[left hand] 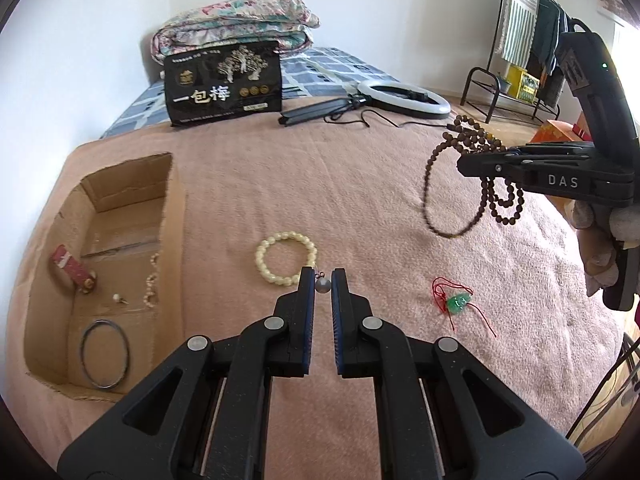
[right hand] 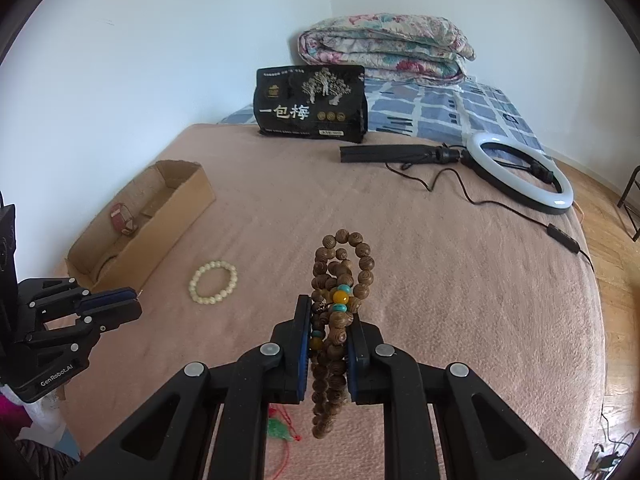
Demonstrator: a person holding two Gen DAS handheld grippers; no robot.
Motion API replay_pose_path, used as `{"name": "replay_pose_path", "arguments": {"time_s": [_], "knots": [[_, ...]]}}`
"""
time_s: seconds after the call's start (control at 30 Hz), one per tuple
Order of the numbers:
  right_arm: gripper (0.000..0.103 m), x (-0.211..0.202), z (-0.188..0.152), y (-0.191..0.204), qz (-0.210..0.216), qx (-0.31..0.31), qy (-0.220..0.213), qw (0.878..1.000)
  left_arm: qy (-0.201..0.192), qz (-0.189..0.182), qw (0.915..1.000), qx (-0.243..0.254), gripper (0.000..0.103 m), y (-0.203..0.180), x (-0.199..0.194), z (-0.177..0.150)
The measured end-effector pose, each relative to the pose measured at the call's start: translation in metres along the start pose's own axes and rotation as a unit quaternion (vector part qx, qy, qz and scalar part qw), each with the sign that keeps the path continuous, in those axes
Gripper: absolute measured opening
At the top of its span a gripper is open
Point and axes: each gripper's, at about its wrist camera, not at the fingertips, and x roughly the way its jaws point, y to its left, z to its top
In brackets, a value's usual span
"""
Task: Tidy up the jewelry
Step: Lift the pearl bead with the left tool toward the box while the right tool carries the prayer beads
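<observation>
We've got both grippers tilted down over the bed. Left gripper [left hand: 323,280] pinches a small grey bead pendant [left hand: 322,285] w/ its jaws nearly closed. Right gripper [right hand: 329,320] is clamped on the wooden bead strand [right hand: 340,280], loops dangling.

Landmark: cardboard box [left hand: 120,264] on the bed's pink blanket [left hand: 320,184], open-topped, no obstruction above it. Inside: metal ring [left hand: 105,354], red item [left hand: 72,270], small beads; bare floor between them. Between box and green pendant [left hand: 458,302]: cream bracelet [left hand: 286,258] only. Behind box: black bag [left hand: 224,84] upright, ring light [left hand: 404,98] with trailing cable. Middle blanket beyond bracelet clear.
</observation>
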Motion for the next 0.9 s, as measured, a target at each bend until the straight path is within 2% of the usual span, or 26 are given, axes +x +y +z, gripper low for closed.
{"name": "replay_pose_path", "arguments": {"time_s": [0.43, 0.9], "knots": [[0.013, -0.009, 0.026, 0.057, 0.026, -0.028, -0.021, 0.999, -0.031, 0.029, 0.9989, -0.019, 0.006, 0.04, -0.038, -0.002], [0.013, -0.001, 0.055, 0.118, 0.067, -0.045, -0.036, 0.996, -0.045, 0.074, 0.9947, -0.055, 0.006, 0.107, -0.065, -0.011]]}}
